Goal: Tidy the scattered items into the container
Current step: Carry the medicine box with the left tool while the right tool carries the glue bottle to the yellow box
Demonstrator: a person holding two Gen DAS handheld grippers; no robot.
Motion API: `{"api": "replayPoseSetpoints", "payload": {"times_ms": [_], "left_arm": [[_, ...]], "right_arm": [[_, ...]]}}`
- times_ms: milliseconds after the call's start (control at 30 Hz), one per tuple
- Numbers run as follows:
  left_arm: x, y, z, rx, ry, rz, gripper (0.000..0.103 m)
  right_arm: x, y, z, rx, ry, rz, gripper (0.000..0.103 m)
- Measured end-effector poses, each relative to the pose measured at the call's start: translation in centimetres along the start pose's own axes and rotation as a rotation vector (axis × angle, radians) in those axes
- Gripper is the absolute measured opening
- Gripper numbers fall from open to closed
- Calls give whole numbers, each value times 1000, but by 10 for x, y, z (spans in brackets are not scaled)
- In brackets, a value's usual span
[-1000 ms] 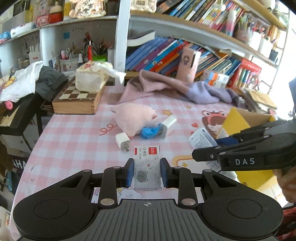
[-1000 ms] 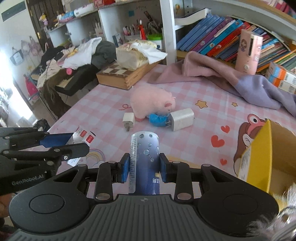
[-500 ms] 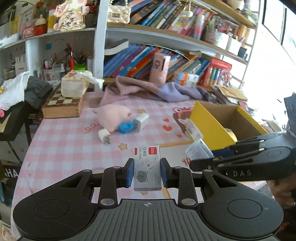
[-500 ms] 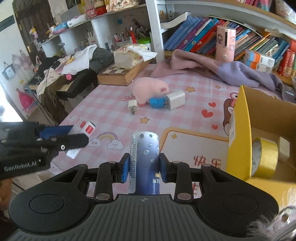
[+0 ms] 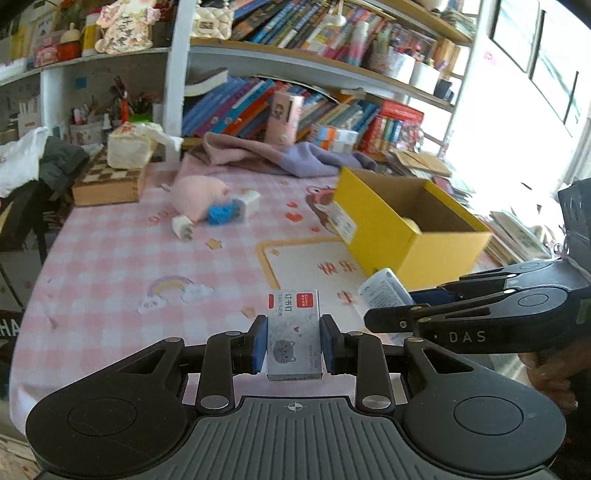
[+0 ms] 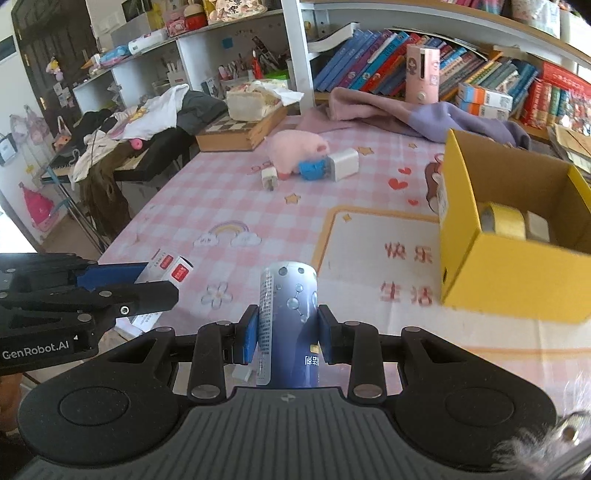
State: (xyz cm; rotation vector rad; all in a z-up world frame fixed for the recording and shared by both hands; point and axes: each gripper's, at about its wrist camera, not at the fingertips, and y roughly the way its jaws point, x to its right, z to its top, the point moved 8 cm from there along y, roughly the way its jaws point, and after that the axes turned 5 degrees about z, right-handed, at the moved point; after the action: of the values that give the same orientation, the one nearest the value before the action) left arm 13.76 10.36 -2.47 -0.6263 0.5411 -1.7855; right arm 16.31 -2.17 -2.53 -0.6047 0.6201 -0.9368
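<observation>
Yellow box (image 6: 509, 273) interior partly hidden, tape roll (image 6: 502, 221) half seen. Left gripper (image 5: 294, 345) clamps staple box (image 5: 294, 336); right gripper (image 6: 287, 339) clamps blue tube (image 6: 288, 325).

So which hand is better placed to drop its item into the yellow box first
Probably the right. The right gripper, shut on the blue tube, sits beside the yellow box; the left gripper, holding the staples box, is farther away.

On the counter (image 6: 177, 221) the box (image 6: 509, 273) stands at the right, with a tape roll (image 6: 504, 221) inside. The plush pig (image 6: 295, 149) lies far back at centre, two chargers (image 6: 343, 164) and a toy (image 6: 312, 170) just beside it. Behind them a cloth (image 6: 406, 110) lies before the bookshelf (image 6: 369, 22); a chessboard (image 6: 236, 133) sits left.
</observation>
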Motion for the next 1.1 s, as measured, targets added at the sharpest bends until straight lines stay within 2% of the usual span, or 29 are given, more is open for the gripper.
{"api": "replayPoseSetpoints", "payload": {"times_ms": [333, 700, 1100], "left_arm": [[32, -13, -16, 1, 36, -96, 28], [80, -4, -21, -22, 131, -230, 28], [118, 7, -25, -59, 198, -325, 28]], "right_arm": [[7, -37, -37, 15, 62, -94, 31], [32, -75, -73, 30, 162, -212, 30], [59, -102, -95, 46, 257, -292, 30]]}}
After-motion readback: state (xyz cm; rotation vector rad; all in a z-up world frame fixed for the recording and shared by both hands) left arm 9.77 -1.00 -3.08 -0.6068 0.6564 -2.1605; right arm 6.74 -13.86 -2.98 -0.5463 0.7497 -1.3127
